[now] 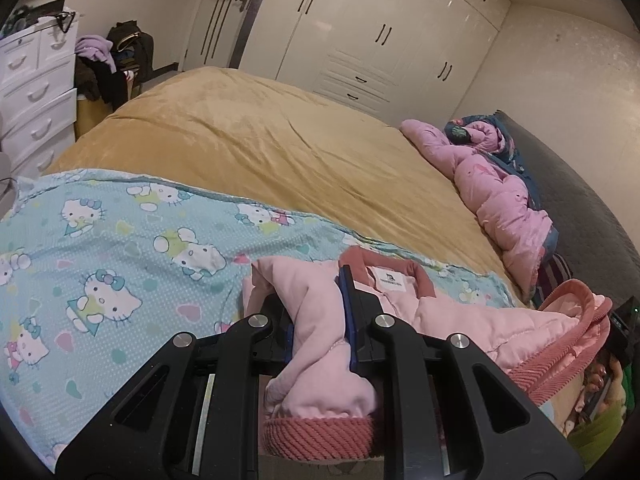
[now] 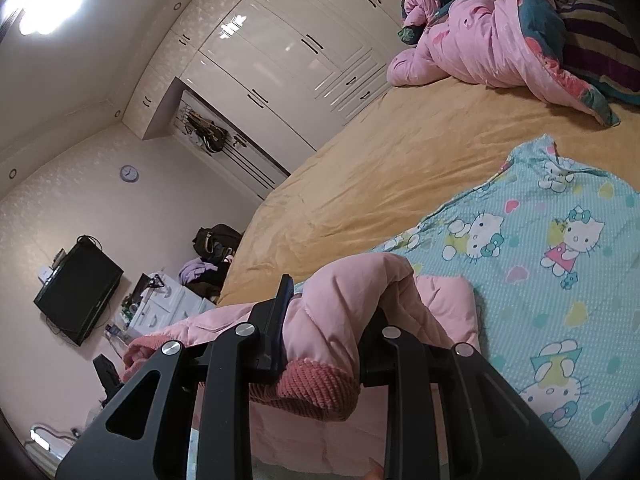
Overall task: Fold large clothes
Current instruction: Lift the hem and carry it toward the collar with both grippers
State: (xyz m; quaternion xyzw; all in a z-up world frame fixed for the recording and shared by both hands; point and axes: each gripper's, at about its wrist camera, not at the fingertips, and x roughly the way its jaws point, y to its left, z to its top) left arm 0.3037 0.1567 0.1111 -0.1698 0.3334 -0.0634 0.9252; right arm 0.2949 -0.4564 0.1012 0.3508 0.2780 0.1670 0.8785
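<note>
Left gripper (image 1: 320,312) clamped on pink padded jacket (image 1: 460,312) near ribbed cuff; right gripper (image 2: 326,320) clamped on another ribbed cuff (image 2: 316,390), above Hello Kitty sheet (image 1: 120,248).

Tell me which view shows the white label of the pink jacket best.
The left wrist view: the white label lies in plain sight inside the collar of the pink jacket. The right wrist view shows only the jacket's quilted fabric and ribbed cuff.
</note>
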